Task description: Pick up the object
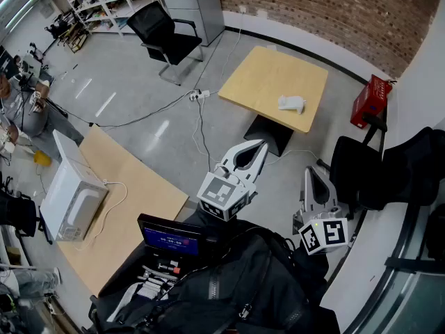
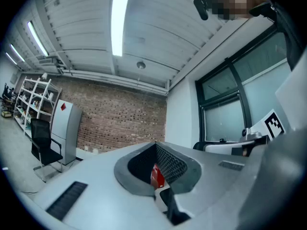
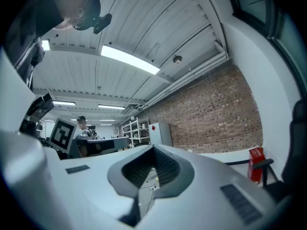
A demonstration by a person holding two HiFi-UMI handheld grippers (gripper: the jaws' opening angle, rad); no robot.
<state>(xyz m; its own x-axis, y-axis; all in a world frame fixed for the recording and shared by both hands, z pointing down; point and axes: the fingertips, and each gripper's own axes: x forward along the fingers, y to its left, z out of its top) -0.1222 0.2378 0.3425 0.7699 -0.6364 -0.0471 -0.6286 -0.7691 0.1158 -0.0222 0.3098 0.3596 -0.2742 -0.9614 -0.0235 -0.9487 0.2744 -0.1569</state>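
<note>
Small white object on a pale wooden surface; both grippers clenched, holding nothing.
The white object [image 1: 291,103], smooth and blocky, lies near one edge of the square, matt wooden surface [image 1: 264,82]. Around it are a glossy grey floor [image 1: 139,89] and a rough brick wall [image 1: 313,5]. The left gripper [image 1: 259,147] and right gripper [image 1: 311,172], of white plastic, are well apart from the object, with jaws pressed together.

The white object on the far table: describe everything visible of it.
The white object is small, pale and blocky, with a plastic look; it is too far off to identify. It lies low and flat on the square light-wood table, near that top's right-hand edge in the head view. It is the only thing on the table and touches nothing but the tabletop.
</note>
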